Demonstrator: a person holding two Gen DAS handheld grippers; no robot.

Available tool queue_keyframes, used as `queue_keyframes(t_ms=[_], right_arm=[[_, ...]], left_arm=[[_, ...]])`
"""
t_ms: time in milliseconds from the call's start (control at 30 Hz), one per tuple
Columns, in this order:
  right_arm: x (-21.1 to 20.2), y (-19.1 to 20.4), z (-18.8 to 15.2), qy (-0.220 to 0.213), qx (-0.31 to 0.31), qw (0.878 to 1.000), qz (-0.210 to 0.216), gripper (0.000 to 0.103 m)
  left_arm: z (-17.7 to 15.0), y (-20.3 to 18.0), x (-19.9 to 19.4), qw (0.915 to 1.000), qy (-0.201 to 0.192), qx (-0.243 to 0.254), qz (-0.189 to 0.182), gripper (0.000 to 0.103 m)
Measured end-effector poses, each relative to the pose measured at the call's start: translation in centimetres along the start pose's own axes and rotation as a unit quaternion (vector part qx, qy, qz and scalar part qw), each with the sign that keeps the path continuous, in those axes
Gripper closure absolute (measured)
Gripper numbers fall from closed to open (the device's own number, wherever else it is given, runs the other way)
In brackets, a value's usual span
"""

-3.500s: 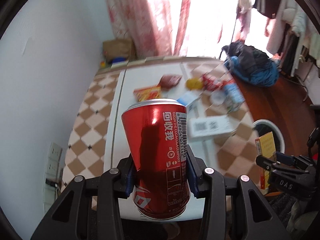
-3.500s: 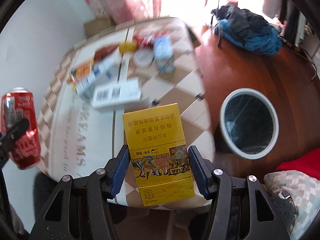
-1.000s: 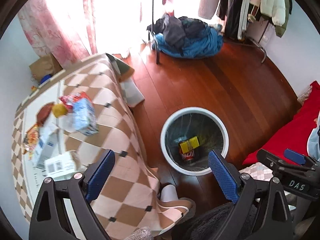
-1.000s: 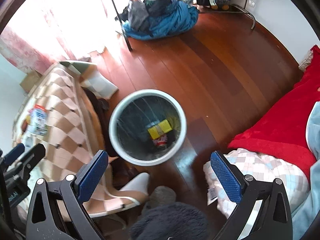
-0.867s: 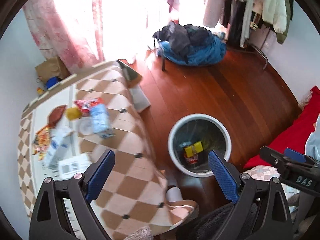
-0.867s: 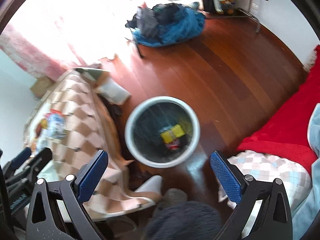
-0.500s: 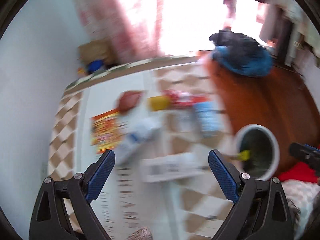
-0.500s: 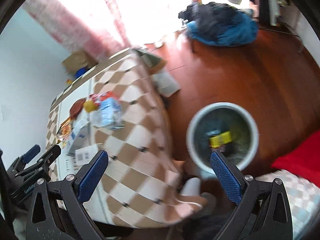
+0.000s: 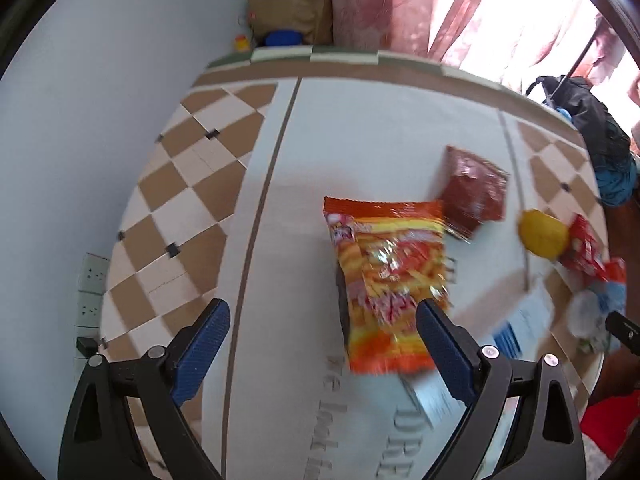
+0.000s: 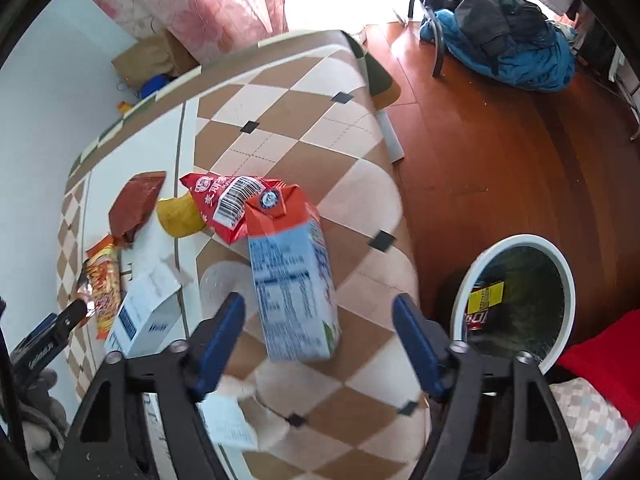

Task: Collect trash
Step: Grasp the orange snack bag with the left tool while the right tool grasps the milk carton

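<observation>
Our left tongs [image 9: 322,326] gape empty beside the snack bag [image 9: 386,284]; our right tongs [image 10: 318,330], just narrowing, straddle the milk carton [image 10: 294,280] unclenched.

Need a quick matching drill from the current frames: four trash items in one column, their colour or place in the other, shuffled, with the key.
Things:
1. snack bag
2. milk carton
3. soda can
4. foil pouch

Descriptions:
A. dark reddish brown, flat on the white strip of the tablecloth
B. inside the white-rimmed bin on the floor
C. orange and yellow, near the left gripper
D. light blue with an orange-red top, lying between the open fingers of the right gripper

Pairs: 1-C, 2-D, 3-B, 4-A
</observation>
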State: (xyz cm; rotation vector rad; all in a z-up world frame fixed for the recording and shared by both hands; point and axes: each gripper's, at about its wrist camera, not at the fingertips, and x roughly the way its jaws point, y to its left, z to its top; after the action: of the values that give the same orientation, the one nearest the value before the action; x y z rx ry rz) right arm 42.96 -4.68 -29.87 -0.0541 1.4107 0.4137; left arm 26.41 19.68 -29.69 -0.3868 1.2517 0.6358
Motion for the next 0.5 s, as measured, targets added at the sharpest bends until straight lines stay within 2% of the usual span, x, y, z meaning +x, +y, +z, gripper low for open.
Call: queue_keyframes(t_ms=[67,133,167,200,267,333,367,400,500], right_arm=[[0.7,0.3,0.4,0.004,-0.001,1.0,-0.003,0.028],[1.1,0.3,0.6,0.006,-0.002,1.0,-0.005,0.035],[1.2,0.3,0.7,0.008,-0.003,1.0,-0.005,0.037],[1.4,0.4,0.7,0.01,-0.003,1.0,-0.007,0.041],[1.6,0.5,0.9,0.012,-0.006,1.0,-0.007,0.048],[1.7,0.8,1.1,0.013,-0.01,1.0,-0.007,0.062],[1.7,0.7,1.1,0.014,-0.01,1.0,-0.007,0.064],[1.6,0.7,1.0,0.015,-0.009,1.0,-0.006,0.065],[1.1,0.8,0.6,0.013,-0.011,1.0,0.002,0.065]], left_arm=[[0.8,-0.1,1.6,0.9997,0.014,0.001,-0.019,0.009],[1.3,-0.7,2.6,0.9993,0.021,0.006,-0.029,0.009],[1.5,-1.0,2.9,0.9992,0.02,0.009,-0.032,0.022],[1.6,-1.2,3.1,0.9992,0.02,0.012,-0.032,0.04],[1.7,-1.8,3.4,0.9991,0.02,0.022,-0.031,0.061],[1.8,-2.2,3.0,0.9991,0.009,0.028,-0.032,0.07],[1.7,-2.4,2.7,0.999,0.002,0.034,-0.029,0.085],[1.6,-2.4,2.5,0.9989,-0.001,0.038,-0.028,0.094],[1.2,-2.2,2.0,0.9987,-0.014,0.042,-0.026,0.097]])
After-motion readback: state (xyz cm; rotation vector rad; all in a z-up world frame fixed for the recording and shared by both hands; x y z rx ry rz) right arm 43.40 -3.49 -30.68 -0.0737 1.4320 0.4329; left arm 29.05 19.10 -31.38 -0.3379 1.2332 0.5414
